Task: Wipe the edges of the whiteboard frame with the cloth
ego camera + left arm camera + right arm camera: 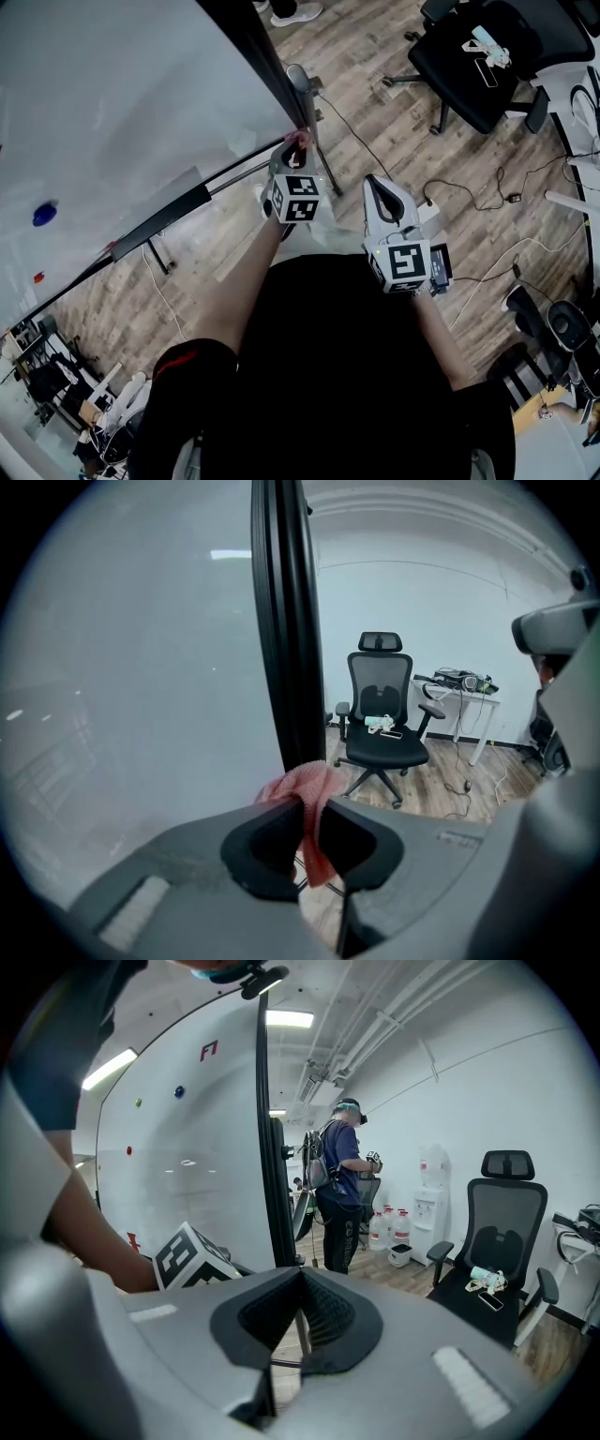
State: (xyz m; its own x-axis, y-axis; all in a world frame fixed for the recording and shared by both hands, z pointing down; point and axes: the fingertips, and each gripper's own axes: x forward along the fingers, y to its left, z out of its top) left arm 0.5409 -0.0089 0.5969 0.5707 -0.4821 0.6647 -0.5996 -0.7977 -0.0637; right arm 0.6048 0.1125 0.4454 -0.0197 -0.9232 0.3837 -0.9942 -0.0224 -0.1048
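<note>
Left of the whiteboard frame [251,58] spreads the pale whiteboard [122,103], with a blue magnet [44,214] and a smaller red magnet [38,277] stuck well inside the frame, towards the board's far left. The frame is a dark strip. In the head view its side edge runs down to a corner where it meets the bottom edge, and in the left gripper view [281,621] it stands as a black upright bar.

At that corner sits the left gripper [295,150], its jaws clamped on a pink cloth [298,138]. The left gripper view shows the cloth [314,785] pinched between the two dark pads of the left gripper [311,810], bunched above them and hanging a little below. It lies right against the foot of the frame's side edge.

Just to the right of the frame's corner, clear of it, hangs the right gripper [377,185]. In its own view the right gripper [300,1274] has its jaws pressed together with nothing between them. The frame [265,1129] rises straight behind them.

Further right of the frame, on the wooden floor, stands a black office chair [478,56] with small objects on its seat. Both gripper views also show it [380,724] [497,1241]. In the right gripper view a person [342,1185] stands just beyond the frame.
</note>
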